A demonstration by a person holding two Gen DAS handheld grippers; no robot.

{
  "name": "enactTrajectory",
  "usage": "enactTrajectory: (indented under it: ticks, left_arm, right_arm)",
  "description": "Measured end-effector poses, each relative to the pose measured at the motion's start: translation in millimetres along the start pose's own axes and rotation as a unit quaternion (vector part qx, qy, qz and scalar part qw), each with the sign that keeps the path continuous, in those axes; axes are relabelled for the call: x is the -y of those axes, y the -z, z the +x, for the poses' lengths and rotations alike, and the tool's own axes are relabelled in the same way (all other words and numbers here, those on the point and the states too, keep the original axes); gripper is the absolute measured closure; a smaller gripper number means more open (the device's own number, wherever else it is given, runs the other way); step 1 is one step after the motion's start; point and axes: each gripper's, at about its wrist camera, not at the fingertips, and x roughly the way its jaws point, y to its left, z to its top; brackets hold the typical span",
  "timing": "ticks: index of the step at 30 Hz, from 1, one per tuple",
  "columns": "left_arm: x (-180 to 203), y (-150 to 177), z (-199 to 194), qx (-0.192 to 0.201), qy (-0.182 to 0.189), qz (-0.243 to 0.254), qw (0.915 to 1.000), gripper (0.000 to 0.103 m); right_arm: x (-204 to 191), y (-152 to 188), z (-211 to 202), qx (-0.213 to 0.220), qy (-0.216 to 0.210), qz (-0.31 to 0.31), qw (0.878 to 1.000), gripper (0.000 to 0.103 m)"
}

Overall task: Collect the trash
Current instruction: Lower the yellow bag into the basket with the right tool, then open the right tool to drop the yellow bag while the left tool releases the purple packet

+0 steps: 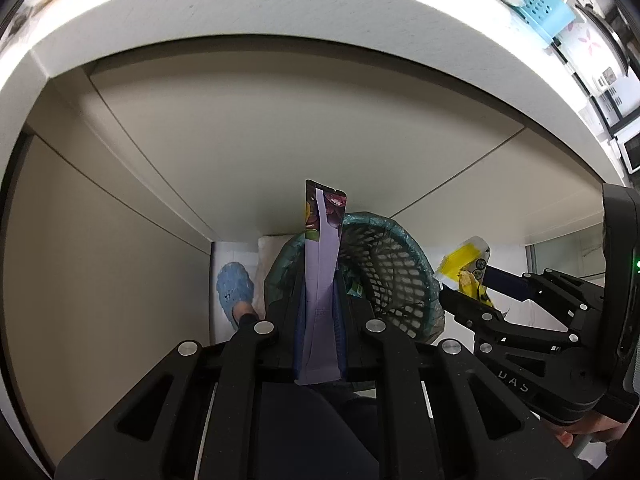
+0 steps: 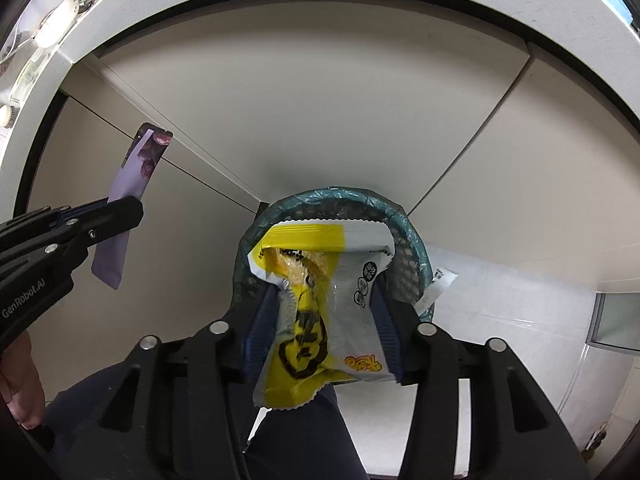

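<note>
Hiding bin (image 2: 416,240) interior: yellow wrapper (image 2: 320,312), purple wrapper (image 1: 320,280).

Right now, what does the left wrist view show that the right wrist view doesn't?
Only the left wrist view shows a blue clog on the floor and a blue perforated basket up on the counter. Only the right wrist view shows a loose white wrapper by the bin's rim. Both show the lined mesh trash bin, the left hand-held gripper shut on the purple wrapper, and the right hand-held gripper shut on the yellow snack bag.

Bin (image 2: 404,240) mouth open below both grippers; countertop (image 1: 260,8) edge overhangs above, cabinet doors (image 1: 280,128) close behind.
</note>
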Motion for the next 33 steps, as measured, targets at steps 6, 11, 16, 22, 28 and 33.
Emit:
enactTrajectory:
  ticks: [6, 11, 16, 22, 28, 33]
  left_arm:
    - [-3.8, -2.1, -1.3, -0.005, -0.002, -0.006, 1.0, 0.092]
    - [-10.4, -0.2, 0.0, -0.008, -0.002, -0.012, 0.9999, 0.092]
    - [-13.9, 0.7, -0.9, -0.01, -0.004, -0.016, 0.9998, 0.092]
    - [-8.0, -1.1, 5.1, -0.014, -0.006, -0.01, 0.9998, 0.092]
    - [8.7, -2.8, 16.1, -0.018, -0.002, 0.02, 0.9996, 0.092]
    - [27.8, -3.4, 35.5, -0.027, 0.007, 0.048, 0.9984, 0.092]
  right_arm:
    - [-2.0, -0.2, 6.5, -0.003, -0.002, -0.003, 1.0, 0.045]
    - [-5.1, -3.8, 12.8, -0.007, -0.008, -0.011, 1.0, 0.036]
    - [-8.1, -3.6, 21.2, -0.012, -0.014, -0.016, 1.0, 0.026]
    - [-3.9, -1.0, 18.5, 0.0, -0.009, -0.008, 1.0, 0.019]
    - [19.4, 3.4, -1.2, 0.036, 0.005, 0.027, 0.999, 0.019]
    - [49.2, 9.5, -10.9, 0.039, 0.022, 0.057, 0.997, 0.019]
